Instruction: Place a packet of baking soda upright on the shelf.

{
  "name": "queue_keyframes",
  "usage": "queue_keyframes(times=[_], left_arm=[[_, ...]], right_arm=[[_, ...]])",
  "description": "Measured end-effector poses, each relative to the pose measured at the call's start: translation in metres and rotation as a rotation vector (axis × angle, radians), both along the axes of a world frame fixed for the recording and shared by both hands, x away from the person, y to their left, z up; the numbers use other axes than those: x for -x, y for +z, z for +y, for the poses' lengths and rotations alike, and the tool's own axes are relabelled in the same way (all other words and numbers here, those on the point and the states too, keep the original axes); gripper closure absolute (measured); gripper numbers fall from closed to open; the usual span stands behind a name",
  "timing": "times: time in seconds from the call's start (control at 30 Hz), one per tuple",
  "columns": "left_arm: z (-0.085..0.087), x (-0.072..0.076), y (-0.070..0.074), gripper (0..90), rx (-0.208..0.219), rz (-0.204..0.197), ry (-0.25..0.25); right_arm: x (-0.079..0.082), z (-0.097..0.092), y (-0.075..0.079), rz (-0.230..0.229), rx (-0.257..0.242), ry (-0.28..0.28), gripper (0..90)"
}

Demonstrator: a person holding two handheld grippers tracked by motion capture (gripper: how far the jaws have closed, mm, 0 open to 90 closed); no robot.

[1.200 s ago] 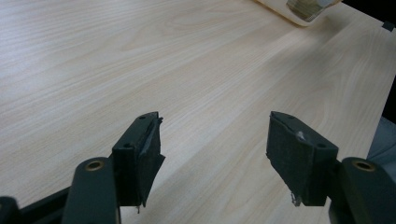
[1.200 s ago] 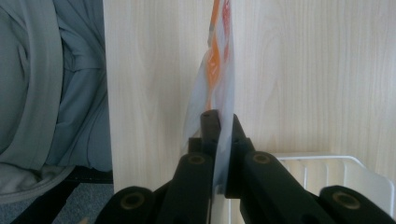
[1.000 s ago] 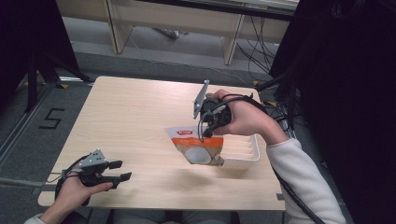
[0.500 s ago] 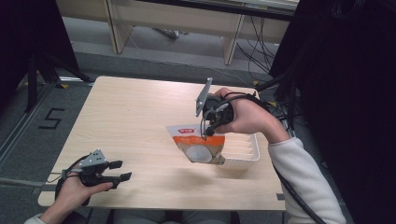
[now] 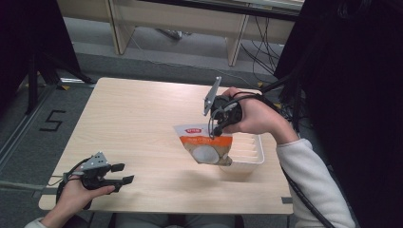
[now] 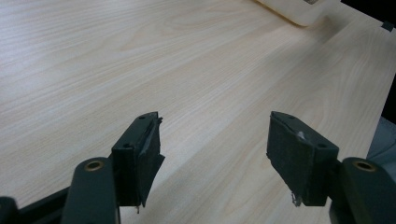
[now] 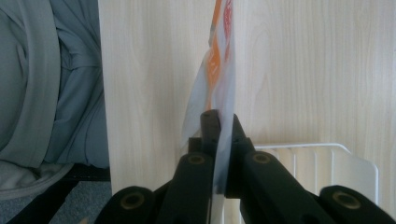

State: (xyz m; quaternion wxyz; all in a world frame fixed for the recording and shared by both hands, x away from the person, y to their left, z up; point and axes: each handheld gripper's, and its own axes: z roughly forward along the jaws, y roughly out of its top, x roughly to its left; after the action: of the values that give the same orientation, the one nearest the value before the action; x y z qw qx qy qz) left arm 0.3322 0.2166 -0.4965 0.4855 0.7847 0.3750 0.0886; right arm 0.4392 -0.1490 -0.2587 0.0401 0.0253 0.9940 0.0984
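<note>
**Pouch held above tray**

The table (image 5: 142,118) carries a white tray (image 5: 249,154) near its right edge. The right gripper (image 5: 215,127) pinches an orange-and-white pouch (image 5: 205,147) by its top edge, hanging apparently over the tray's left end. The left gripper (image 5: 121,173) rests at the front-left, jaws spread.

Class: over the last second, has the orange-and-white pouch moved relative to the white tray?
Yes. The pouch, clamped in the right tongs, has drifted slightly right, now overlapping the white tray more.
</note>
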Motion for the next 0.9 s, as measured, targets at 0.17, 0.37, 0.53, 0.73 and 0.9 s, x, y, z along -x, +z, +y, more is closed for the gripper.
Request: queue_keyframes(times=[0.17, 0.37, 0.53, 0.73, 0.9], left_arm=[[0.0, 0.0, 0.0, 34.4, 0.001, -0.001, -0.001], [0.0, 0.0, 0.0, 34.4, 0.002, -0.002, -0.001], [0.0, 0.0, 0.0, 34.2, 0.003, 0.001, 0.0], [0.001, 0.0, 0.001, 34.0, -0.007, 0.001, 0.005], [0.001, 0.0, 0.0, 34.0, -0.002, 0.008, 0.011]], right_arm=[[-0.002, -0.003, 0.001, -0.001, -0.003, 0.009, 90.0], [-0.001, -0.005, 0.001, -0.002, -0.008, -0.02, 90.0], [-0.002, -0.008, 0.003, -0.005, -0.015, -0.034, 90.0], [-0.004, -0.012, 0.004, -0.016, -0.025, -0.023, 90.0], [-0.004, -0.014, 0.007, -0.023, -0.022, -0.042, 90.0]])
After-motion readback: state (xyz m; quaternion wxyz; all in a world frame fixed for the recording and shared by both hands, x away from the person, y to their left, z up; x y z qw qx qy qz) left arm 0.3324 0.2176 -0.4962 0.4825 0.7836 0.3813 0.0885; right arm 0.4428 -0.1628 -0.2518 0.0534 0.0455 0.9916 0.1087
